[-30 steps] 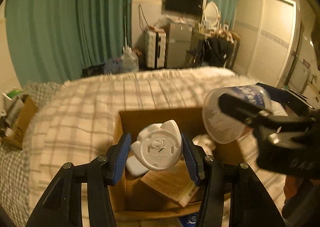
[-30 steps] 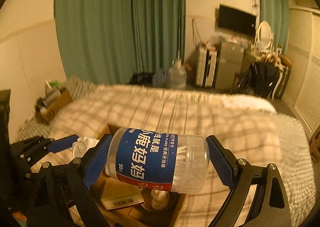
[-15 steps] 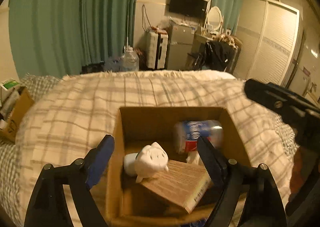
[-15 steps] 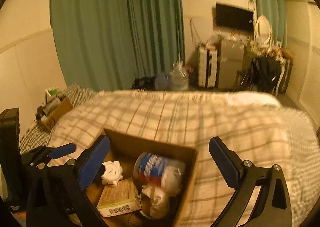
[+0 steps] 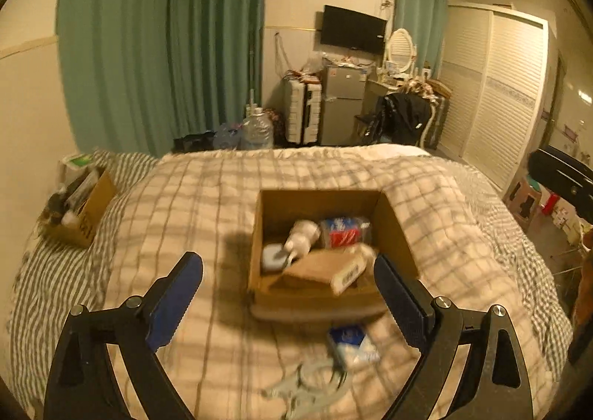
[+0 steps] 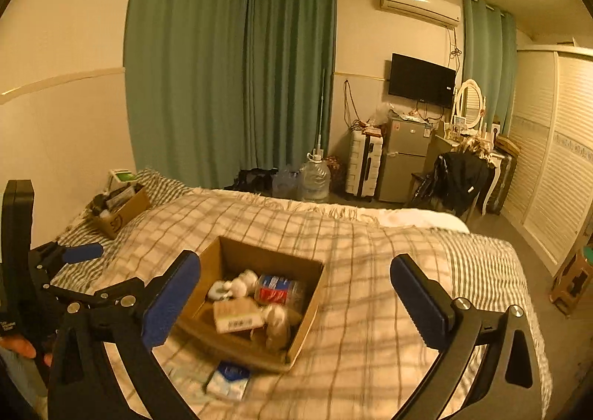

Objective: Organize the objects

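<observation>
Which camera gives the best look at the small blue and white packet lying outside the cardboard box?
Left wrist: the blue and white packet lies unobstructed between the open fingers, near the cardboard box. The right wrist view shows it smaller and blurrier.

Box packed, two bits loose on the bed.

I see the open cardboard box [image 5: 393, 231] sitting on the checked blanket, holding a white figurine [image 5: 302, 239] at the far left, a clear bottle with a blue and red label [image 5: 344, 233] lying on its side to the right, and a flat brown carton [image 5: 326, 268] tilted across the near side. A small blue and white packet [image 5: 354, 344] lies just outside the box's near wall.
</observation>
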The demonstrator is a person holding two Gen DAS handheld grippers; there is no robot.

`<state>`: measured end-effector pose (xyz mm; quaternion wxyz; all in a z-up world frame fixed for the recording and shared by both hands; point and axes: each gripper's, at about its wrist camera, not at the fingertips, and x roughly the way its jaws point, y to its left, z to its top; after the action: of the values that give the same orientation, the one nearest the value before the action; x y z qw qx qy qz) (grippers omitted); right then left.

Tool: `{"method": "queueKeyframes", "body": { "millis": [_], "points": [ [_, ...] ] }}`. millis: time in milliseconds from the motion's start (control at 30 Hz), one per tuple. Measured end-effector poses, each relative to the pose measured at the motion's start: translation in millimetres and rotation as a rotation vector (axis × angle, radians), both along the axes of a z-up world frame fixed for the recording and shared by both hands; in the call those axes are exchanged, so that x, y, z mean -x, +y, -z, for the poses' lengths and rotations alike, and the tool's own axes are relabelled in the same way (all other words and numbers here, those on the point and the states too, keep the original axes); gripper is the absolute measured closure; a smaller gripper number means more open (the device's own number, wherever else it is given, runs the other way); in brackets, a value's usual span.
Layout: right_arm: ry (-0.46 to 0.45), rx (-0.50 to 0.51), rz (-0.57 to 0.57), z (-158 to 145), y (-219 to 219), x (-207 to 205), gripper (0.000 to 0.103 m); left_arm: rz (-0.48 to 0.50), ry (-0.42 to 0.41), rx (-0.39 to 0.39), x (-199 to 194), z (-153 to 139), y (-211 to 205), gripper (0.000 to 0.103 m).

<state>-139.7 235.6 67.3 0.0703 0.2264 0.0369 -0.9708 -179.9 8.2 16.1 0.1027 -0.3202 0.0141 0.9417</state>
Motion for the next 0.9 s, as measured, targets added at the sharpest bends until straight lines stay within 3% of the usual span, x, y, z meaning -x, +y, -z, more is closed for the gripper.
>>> {"method": "queueKeyframes", "body": {
  "millis": [267,400,500,733,900],
  "points": [
    [-0.142,0.032,-0.001,90.9,-6.3,-19.0,0.0,-0.048,-0.117,-0.033,-25.0,79.3,-6.4,0.007],
    [-0.2,0.042,-0.007,139.3,-12.7,-7.3,0.0,-0.024,-0.155,0.045,-33.0,125.7,4.8,0.007],
    [-0.318,0.024,-0.001,176.5,-18.0,7.3,0.0,0.014,-0.2,0.126,-37.8,147.6,19.6,0.007],
    [-0.34,0.086,0.022,184.6,-6.5,9.5,0.0,0.13,-0.295,0.362,-34.1,183.3,63.7,0.007],
    [-0.357,0.121,0.032,185.0,-1.6,8.7,0.0,0.149,-0.312,0.408,-13.4,190.9,72.6,0.007]
  ]
}}
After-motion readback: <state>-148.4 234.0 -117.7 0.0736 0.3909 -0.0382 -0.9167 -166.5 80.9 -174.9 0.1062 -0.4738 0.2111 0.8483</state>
